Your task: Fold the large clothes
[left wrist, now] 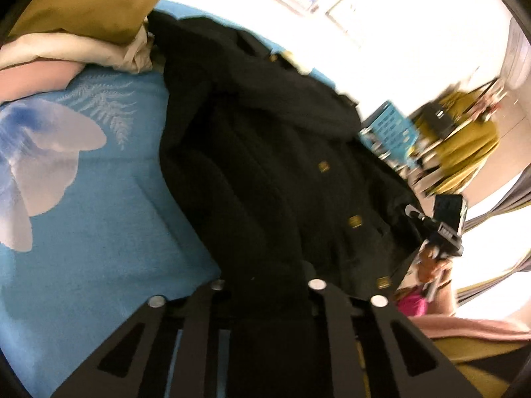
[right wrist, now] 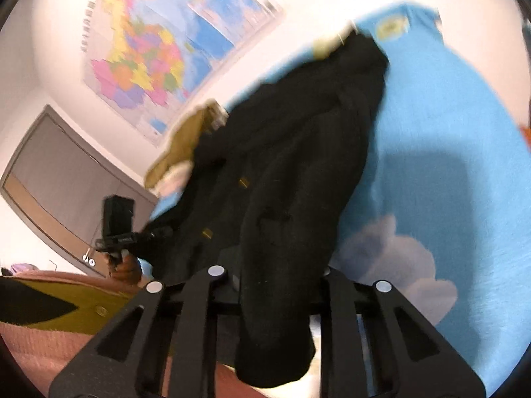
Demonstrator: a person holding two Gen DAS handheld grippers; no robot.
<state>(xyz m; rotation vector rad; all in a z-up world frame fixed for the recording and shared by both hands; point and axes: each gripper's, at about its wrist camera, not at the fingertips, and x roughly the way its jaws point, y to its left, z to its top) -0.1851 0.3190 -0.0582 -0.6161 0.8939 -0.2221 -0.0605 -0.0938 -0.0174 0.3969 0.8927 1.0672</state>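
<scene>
Black wool-like coat [left wrist: 265,152] is lying lengthwise on the blue printed bedsheet [left wrist: 99,232], hem end near, collar end far.

Left gripper [left wrist: 265,285] is biting the near hem; fabric is filling the gap, so the jaws read as clamped on the coat. Right gripper [right wrist: 275,282] is doing the same on the other near corner, with cloth bunching between the fingers and hanging below them. Each camera is catching the opposite gripper out at the coat's side edge.

Progress, judging from layout: early. Coat is looking closed down the front, gold buttons [left wrist: 323,165] showing in a row, body rumpled, no clean crease visible. Sleeves are hard to pick out in the dark cloth, so can't tell if they're tucked. Probably the first long fold, hem toward collar, is what's being set up; all folds appear left to do.

Room: open sheet is running wide on both sides of the coat. Far left, an olive and cream pile of clothes [left wrist: 83,16] is touching the collar end, limiting travel there. Bed's right edge is sitting close beside the coat, a blue crate [left wrist: 388,129] beyond it.
</scene>
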